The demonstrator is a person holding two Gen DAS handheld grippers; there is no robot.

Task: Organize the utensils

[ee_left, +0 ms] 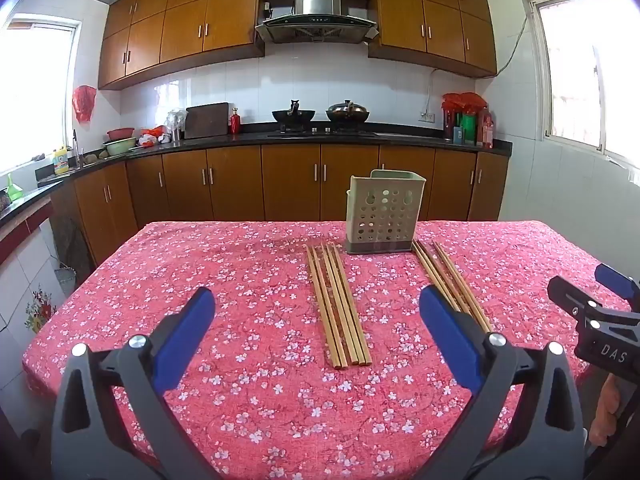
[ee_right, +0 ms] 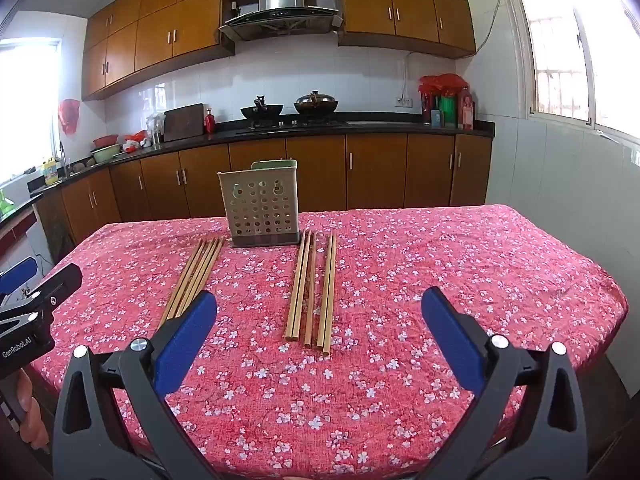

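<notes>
Bench: a table [ee_left: 248, 420] under a red cloth with small white blossoms is carrying everything; kitchen cabinets and a black worktop are running along the wall behind it.
Holder: a pale perforated utensil holder [ee_left: 382, 216] on a dark base is standing upright near the far edge of the bench, roughly midway along it.
Left chopsticks: a tight bundle of wooden chopsticks [ee_left: 338, 306] is lying flat on the cloth just to the left of the holder, far tips near its base, near ends pointing toward the near edge.
Right chopsticks: a second group of wooden chopsticks [ee_right: 310, 290] is lying just to the right of the holder, running the same way, split into a close set and a pair slightly apart.
Left claw: the left claw [ee_left: 316, 308] is hanging above the near part of the bench, blue pads spread wide, nothing between them; the left bundle is showing on the cloth in the gap.
Right claw: the right claw [ee_right: 320, 308] is hanging above the near part of the bench too, pads spread wide and gripping nothing; the right group is showing in its gap.
Person: fingers are wrapping each claw's handle at the frame edges.
</notes>
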